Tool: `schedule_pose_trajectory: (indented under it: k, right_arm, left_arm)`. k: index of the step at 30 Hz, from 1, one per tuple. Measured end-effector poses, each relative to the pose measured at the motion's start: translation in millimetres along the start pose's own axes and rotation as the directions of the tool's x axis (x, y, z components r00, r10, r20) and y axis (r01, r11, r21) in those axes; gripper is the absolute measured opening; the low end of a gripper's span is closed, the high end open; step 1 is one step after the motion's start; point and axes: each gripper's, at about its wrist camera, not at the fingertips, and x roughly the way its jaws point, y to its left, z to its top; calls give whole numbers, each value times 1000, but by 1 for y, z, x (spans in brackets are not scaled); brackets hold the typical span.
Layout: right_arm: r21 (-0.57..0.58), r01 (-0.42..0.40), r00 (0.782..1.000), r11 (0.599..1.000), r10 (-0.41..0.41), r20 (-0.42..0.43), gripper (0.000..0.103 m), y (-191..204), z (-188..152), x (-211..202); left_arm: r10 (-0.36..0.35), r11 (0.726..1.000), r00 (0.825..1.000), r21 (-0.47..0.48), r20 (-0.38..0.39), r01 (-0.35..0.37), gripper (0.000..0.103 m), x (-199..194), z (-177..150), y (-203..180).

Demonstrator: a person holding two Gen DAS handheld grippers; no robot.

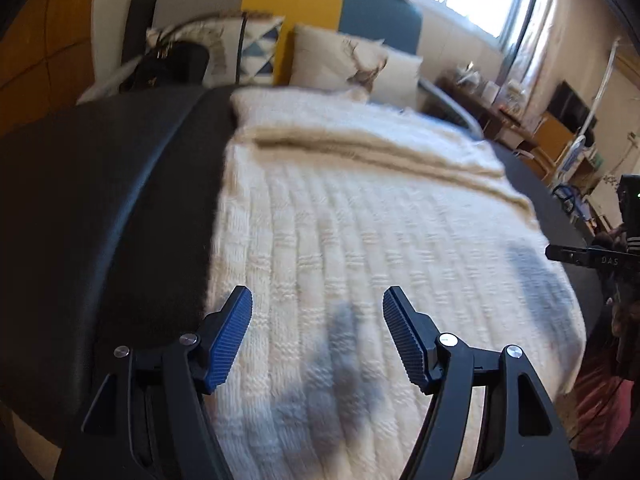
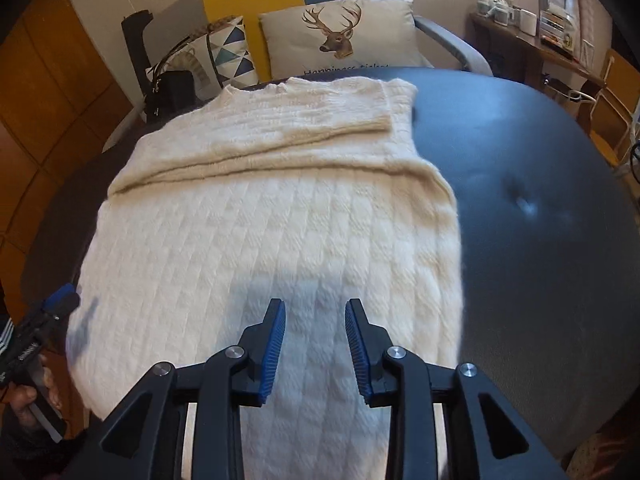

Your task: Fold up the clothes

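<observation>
Left claw (image 1: 317,334) and right claw (image 2: 315,350) hover spread, empty, above cream knit sweater (image 2: 260,232) — pinch its near hem at both corners, lift evenly.

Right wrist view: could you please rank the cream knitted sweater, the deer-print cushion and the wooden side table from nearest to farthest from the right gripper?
1. Cream knitted sweater, just beneath the right gripper.
2. Deer-print cushion, behind the sweater.
3. Wooden side table, far right corner.

The left gripper (image 1: 317,304) is held pointing steeply downward with its blue-padded jaws spread wide and nothing between them, while the right gripper (image 2: 315,320) is angled down likewise, jaws parted more narrowly, empty.
</observation>
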Motion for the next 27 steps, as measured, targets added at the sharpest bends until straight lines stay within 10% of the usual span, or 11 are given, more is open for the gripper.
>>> schedule_pose_trajectory:
  k: [11,17,27]
  right_arm:
    - [-16,3,1000,1000,-3,4,32,-14,51,17]
    - [43,69,995,997,-66,-70,32,-35,84,63]
    - [9,-21,1000,1000,21,-10,31,-27,105,52]
  left_arm:
    - [-112,993,991,-27,73,114,71,10,68,12]
    - [27,999,999,26,-42,-26,71,81,94,21]
    - [-24,996,998,84,66,18,71,61,122,4]
